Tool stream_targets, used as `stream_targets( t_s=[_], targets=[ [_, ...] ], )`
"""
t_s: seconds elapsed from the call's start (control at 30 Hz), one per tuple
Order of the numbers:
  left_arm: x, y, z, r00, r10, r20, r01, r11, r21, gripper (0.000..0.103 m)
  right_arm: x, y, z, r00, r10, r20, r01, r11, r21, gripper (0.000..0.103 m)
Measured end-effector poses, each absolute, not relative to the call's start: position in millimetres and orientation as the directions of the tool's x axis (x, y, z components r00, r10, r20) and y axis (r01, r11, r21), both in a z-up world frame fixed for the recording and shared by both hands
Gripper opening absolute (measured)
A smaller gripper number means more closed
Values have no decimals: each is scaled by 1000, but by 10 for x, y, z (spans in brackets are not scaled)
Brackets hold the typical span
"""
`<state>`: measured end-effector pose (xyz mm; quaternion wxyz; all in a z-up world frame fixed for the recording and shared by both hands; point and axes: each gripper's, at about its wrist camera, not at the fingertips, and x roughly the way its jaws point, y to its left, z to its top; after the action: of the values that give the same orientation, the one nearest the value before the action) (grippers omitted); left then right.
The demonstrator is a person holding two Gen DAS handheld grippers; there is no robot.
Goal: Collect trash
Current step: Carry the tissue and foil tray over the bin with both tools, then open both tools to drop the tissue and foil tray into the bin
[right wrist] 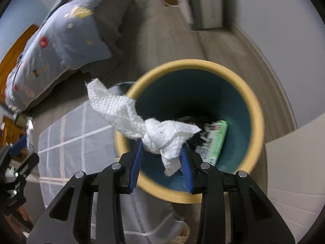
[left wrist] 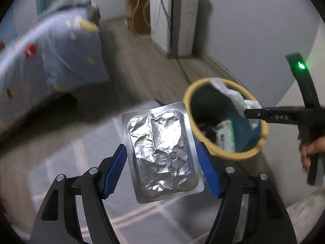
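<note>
Grey wood-look flooring [left wrist: 142, 65] runs under everything, a bedroom by the look of it, and both views are smeared with motion blur. Nearest in the left wrist view, the left gripper [left wrist: 161, 168] carries a silvery foil blister sheet [left wrist: 162, 152] between its blue pads [left wrist: 114, 169]; the sheet's long axis runs along the fingers, its far end pointing away, and the pads stand wide at its two long edges (contact on the right edge looks snug, on the left I cannot quite tell). Nearest in the right wrist view, the right gripper [right wrist: 161, 158] pinches a crumpled white paper towel [right wrist: 142, 122], one loose tail trailing up and to the left across the rim. Just beyond both grippers stands the waste bin [right wrist: 251, 105], yellow-rimmed with a teal inside, already holding a green-and-white packet [right wrist: 215, 140] and some dark scraps. The relation that matters: the right gripper hangs directly above the bin's mouth, so its towel would likely fall straight in, bar the tail that overhangs the rim. The left gripper is beside the bin, which lies ahead and to its right, so the foil sheet probably has to travel that way before release. Farther off, a bed with a pale blue patterned quilt [left wrist: 50, 46] fills the left side, and a white appliance [left wrist: 174, 20] stands against the far wall.
</note>
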<state>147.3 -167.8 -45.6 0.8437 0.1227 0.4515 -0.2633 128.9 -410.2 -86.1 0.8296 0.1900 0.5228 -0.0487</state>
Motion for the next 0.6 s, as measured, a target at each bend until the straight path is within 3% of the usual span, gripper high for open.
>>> stream_targets(
  t_s=[0.4, 0.6],
  targets=[
    [1557, -2676, -841, 373, -400, -837, 691, 722, -37, 72, 1144, -4717, -1167, 401, 109, -909, 417, 862, 287, 36],
    [1616, -2859, -877, 387, -434, -814, 703, 710, -45, 77, 1183, -4769, -1168, 435, 88, -896, 426, 857, 291, 44]
  ],
)
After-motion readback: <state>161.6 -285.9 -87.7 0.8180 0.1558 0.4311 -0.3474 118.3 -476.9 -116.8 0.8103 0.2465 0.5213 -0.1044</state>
